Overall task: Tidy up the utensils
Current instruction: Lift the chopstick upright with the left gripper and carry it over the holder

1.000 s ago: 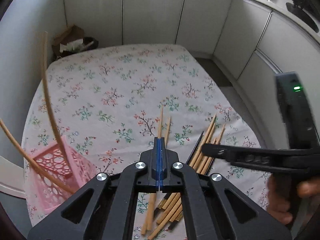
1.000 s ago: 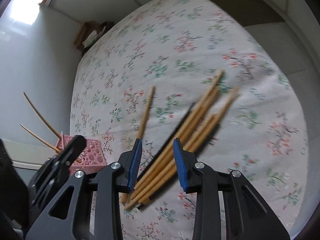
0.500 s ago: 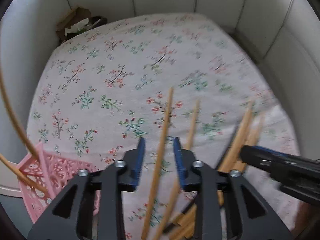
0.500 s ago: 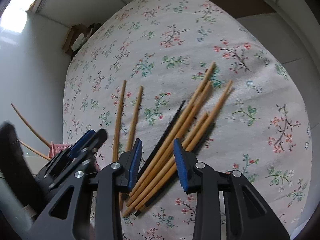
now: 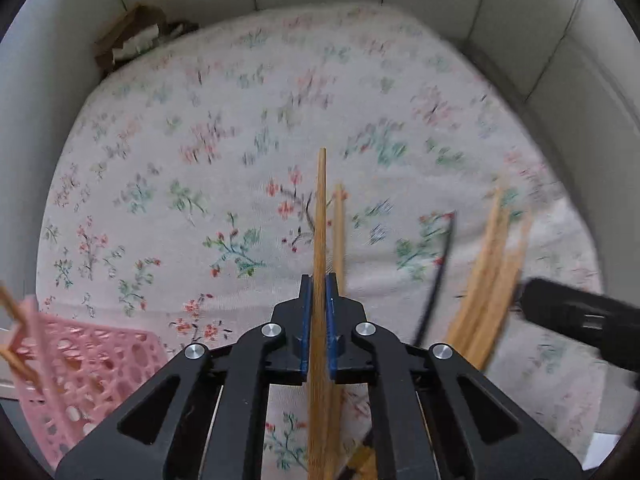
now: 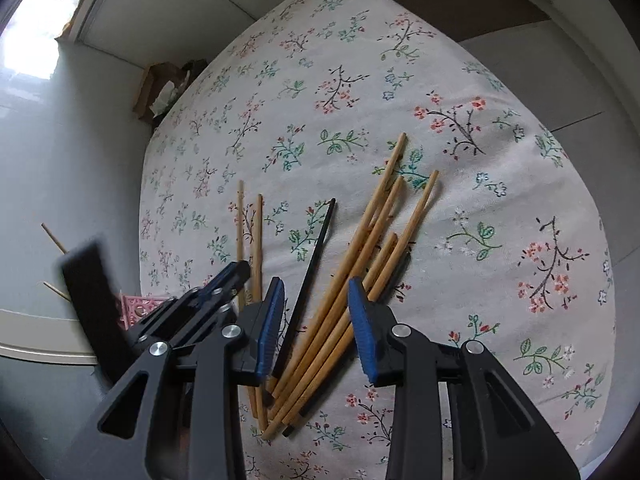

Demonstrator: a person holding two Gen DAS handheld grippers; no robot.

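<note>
My left gripper (image 5: 319, 280) is shut on a wooden chopstick (image 5: 321, 208) that points away over the floral cloth (image 5: 224, 128). A second wooden chopstick (image 5: 338, 224) lies just to its right. In the right wrist view my right gripper (image 6: 315, 282) hangs open over a fanned pile of wooden chopsticks (image 6: 376, 232) and a black chopstick (image 6: 316, 248), gripping nothing. My left gripper (image 6: 236, 270) shows there to the left of the pile. A pink lattice basket (image 5: 92, 364) at the near left holds a few wooden chopsticks (image 5: 12, 312).
An open cardboard box (image 5: 128, 36) sits off the far left corner of the table. White cabinet fronts (image 5: 580, 80) stand close behind and to the right. The cloth's near left edge runs beside the pink basket (image 6: 138, 308).
My left gripper dropped toward the cloth, opened around a single wooden chopstick and shut on it. The right gripper stayed open over the pile, hardly moving.
</note>
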